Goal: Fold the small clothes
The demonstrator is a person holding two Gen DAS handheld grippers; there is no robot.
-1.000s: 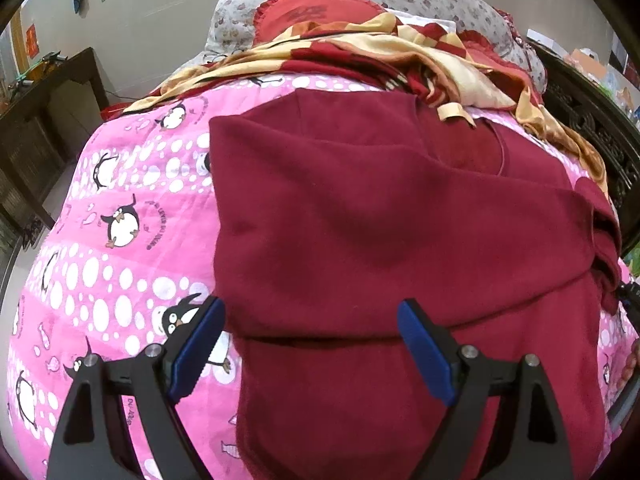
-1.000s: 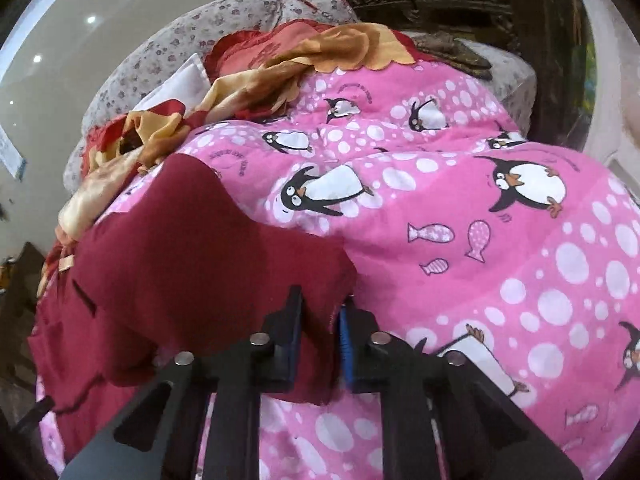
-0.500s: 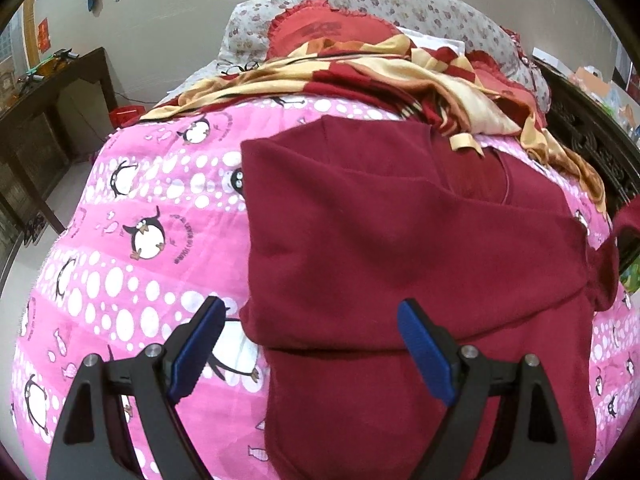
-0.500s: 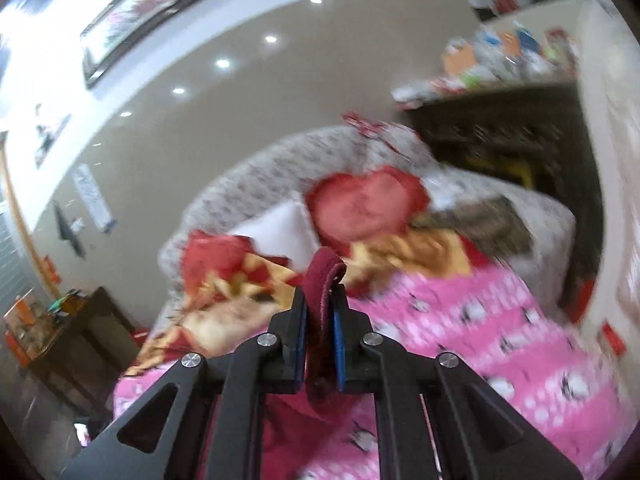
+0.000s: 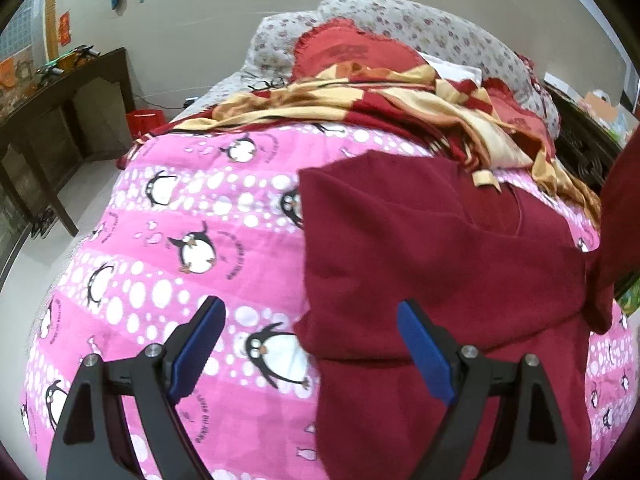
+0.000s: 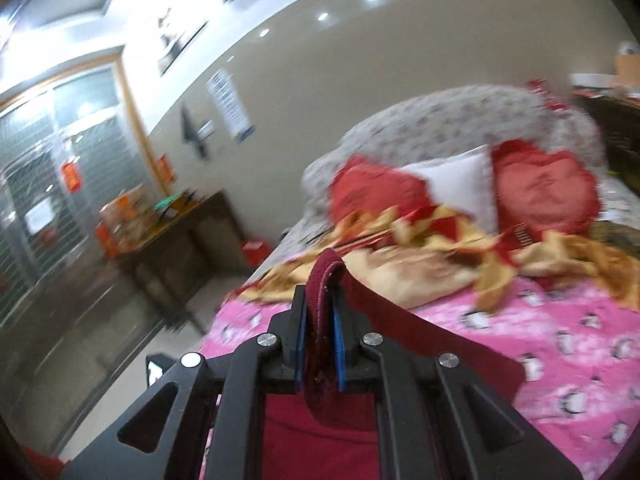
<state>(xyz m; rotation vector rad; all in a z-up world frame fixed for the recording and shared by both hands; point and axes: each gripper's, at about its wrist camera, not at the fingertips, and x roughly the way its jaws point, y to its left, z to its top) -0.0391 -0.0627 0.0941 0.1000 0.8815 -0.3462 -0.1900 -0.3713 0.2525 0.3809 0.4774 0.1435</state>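
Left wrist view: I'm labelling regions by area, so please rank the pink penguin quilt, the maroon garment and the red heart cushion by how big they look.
1. pink penguin quilt
2. maroon garment, nearly as large, though nearness inflates it
3. red heart cushion, clearly smallest and farthest

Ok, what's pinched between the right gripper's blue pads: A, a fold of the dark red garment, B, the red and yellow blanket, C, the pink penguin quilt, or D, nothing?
A: in the right wrist view, the right gripper is shut on a fold of the dark red garment, lifted off the bed.
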